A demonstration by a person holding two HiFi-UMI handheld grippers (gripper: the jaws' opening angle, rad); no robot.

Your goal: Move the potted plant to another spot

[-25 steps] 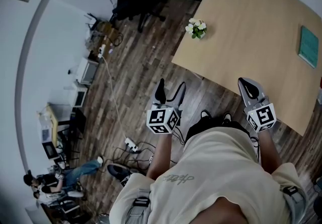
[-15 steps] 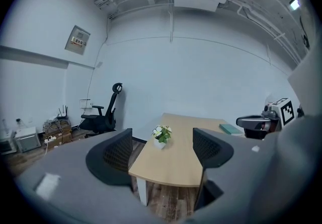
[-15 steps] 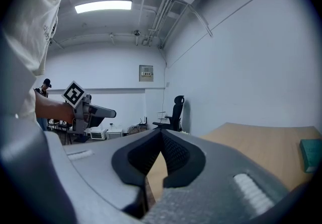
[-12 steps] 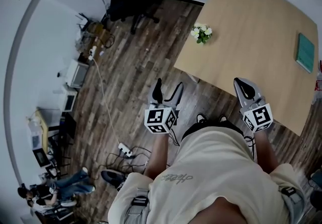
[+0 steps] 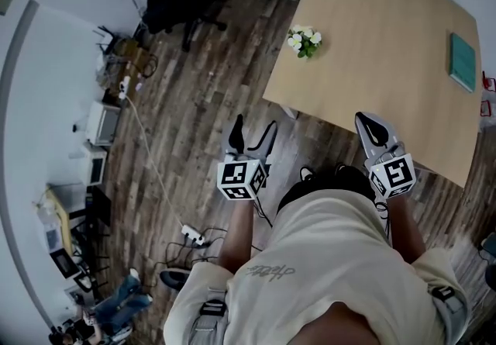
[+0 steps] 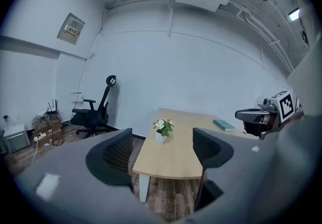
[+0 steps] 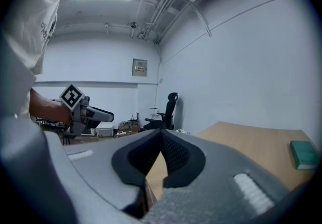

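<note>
The plant (image 5: 304, 41) stands upright in its small white pot on the table (image 5: 387, 80), close to the left edge and toward the far corner, well apart from both grippers. A teal book (image 5: 463, 62) lies across the table by the right edge. The left gripper (image 5: 254, 132) hangs over the floor just short of the table, jaws spread wide with nothing between them, pointed roughly at the plant. The right gripper (image 5: 370, 125) hovers at the table's near edge, jaws pressed together and empty. By the look of it nothing of the job is done: the reach, the grasp, the lift and the setting down elsewhere are all ahead.
</note>
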